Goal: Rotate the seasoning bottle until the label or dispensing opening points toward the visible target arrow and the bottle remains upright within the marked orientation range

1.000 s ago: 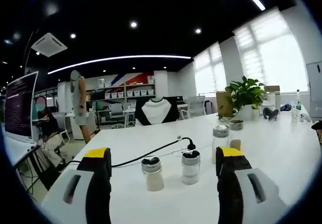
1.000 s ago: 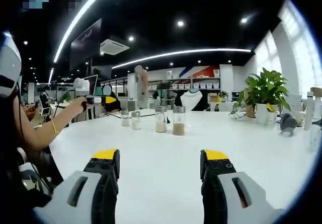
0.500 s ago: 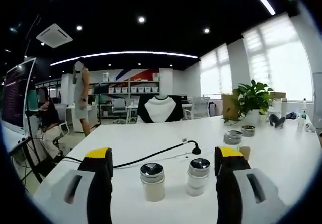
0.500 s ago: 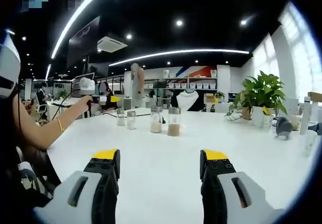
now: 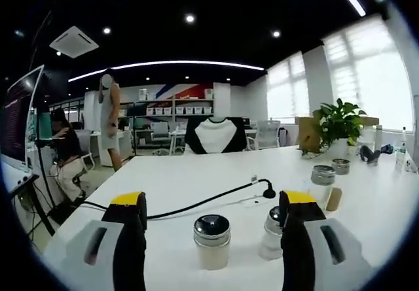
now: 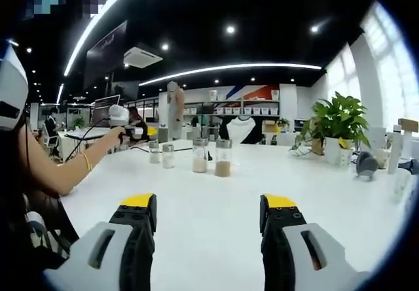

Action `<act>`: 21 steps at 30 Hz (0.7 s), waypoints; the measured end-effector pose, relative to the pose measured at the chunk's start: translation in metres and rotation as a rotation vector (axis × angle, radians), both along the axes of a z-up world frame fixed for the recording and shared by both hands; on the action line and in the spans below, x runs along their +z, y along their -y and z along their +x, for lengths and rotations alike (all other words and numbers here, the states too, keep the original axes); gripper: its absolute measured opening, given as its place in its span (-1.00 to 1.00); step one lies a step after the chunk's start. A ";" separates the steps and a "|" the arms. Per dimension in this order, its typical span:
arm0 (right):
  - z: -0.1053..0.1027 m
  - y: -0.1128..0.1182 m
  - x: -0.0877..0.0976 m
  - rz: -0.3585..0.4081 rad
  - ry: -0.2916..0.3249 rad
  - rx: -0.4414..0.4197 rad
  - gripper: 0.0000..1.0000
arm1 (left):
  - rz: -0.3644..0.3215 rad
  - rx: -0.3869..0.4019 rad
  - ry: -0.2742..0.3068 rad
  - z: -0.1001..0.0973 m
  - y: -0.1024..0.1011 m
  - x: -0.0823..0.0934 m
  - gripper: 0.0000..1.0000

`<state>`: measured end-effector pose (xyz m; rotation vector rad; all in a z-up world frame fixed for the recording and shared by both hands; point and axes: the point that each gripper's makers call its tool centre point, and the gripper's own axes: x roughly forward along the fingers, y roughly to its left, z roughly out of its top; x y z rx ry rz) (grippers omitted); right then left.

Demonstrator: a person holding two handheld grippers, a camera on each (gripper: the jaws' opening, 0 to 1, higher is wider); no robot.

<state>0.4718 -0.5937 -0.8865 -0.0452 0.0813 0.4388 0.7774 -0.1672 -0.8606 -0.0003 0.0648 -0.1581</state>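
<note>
Spanning a bright office, white table [image 6: 216,199].

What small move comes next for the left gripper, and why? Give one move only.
Probably ease the left gripper forward. Its jaws stand open with the clear glass seasoning bottle with a metal cap upright between them on the white table, not yet touched. A second capped bottle stands beside the right jaw, so stay centred.

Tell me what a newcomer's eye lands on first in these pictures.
In the left gripper view, the open left tool frames a steel-capped seasoning bottle close ahead on the white table, a black cable behind it. In the right gripper view, four bottles line up far off, a potted plant to their right.
</note>
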 end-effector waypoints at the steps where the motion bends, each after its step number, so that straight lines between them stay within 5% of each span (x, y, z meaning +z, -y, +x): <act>1: 0.000 0.001 0.001 -0.001 0.000 0.000 0.27 | 0.010 -0.007 -0.015 0.002 0.001 -0.002 0.76; 12: 0.002 -0.006 -0.006 -0.009 -0.012 0.008 0.24 | 0.031 0.037 -0.039 0.008 0.000 -0.022 0.67; 21: -0.001 -0.021 -0.006 0.000 0.004 0.039 0.24 | 0.019 -0.003 -0.040 0.009 0.004 -0.035 0.52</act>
